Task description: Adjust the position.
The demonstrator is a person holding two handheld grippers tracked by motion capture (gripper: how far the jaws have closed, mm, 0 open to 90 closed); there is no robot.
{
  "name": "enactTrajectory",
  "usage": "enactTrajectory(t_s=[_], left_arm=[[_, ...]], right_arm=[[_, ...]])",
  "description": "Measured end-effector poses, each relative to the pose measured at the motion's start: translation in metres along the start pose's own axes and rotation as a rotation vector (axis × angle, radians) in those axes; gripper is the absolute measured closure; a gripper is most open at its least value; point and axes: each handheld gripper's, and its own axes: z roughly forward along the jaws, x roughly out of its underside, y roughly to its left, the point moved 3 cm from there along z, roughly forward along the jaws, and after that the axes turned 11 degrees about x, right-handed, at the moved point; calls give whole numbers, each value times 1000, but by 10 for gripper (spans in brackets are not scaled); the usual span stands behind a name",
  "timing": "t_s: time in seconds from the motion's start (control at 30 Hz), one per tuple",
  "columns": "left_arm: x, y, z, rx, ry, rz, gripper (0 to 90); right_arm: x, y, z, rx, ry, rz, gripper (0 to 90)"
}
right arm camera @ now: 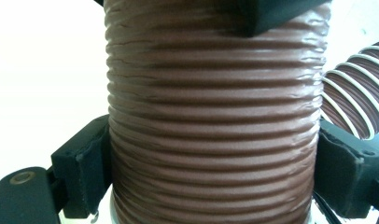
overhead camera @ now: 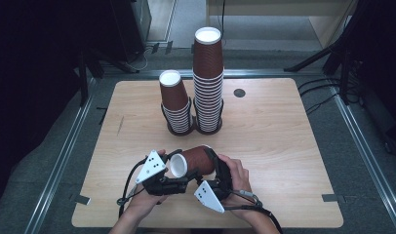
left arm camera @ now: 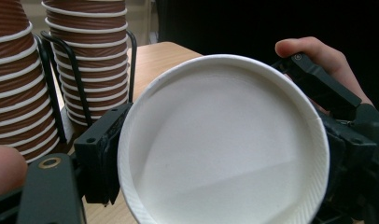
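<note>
We see a brown ribbed paper cup with a white inside (overhead camera: 193,162) held on its side above the near middle of the light wooden tabletop (overhead camera: 284,146), its open mouth turned toward the left claw (overhead camera: 179,181). In the left claw's view the cup's white interior (left arm camera: 222,144) looks empty, and its rolled rim sits between black pads on either side; whether that claw's own jaws press on the rim we cannot tell. The right claw (overhead camera: 216,165) grips the cup across its ribbed wall, and its view shows the brown corrugated side (right arm camera: 211,121) pinched between the two black pads, with another black part crossing the top of the cup. A hand (overhead camera: 237,175) holds the right tool and another hand (overhead camera: 142,200) holds the left one, each tool topped by a grey three-cornered plate. Behind the cup, toward the far middle of the tabletop, stand two stacks of the same brown cups in black wire holders: a short stack (overhead camera: 175,105) on the left and a tall stack (overhead camera: 208,80) just beside it on the right, both upside down with white bases on top. A small dark round disc (overhead camera: 239,92) lies on the tabletop to the right of the tall stack.
</note>
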Motion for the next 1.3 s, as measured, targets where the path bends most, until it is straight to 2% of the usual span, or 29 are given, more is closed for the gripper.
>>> enactTrajectory(t_s=[0.4,0.9,1.17,1.3], left_arm=[[0,0,0,4,-1,2,186],[2,2,1,21,11,-16,177],[1,1,1,16,15,-6,194],[1,1,0,11,15,2,206]], right_arm=[[0,0,-1,5,-4,-17,116],[0,2,-1,-4,-6,-40,117],[0,2,-1,-9,-8,-31,109],[1,2,-1,-27,4,-18,93]])
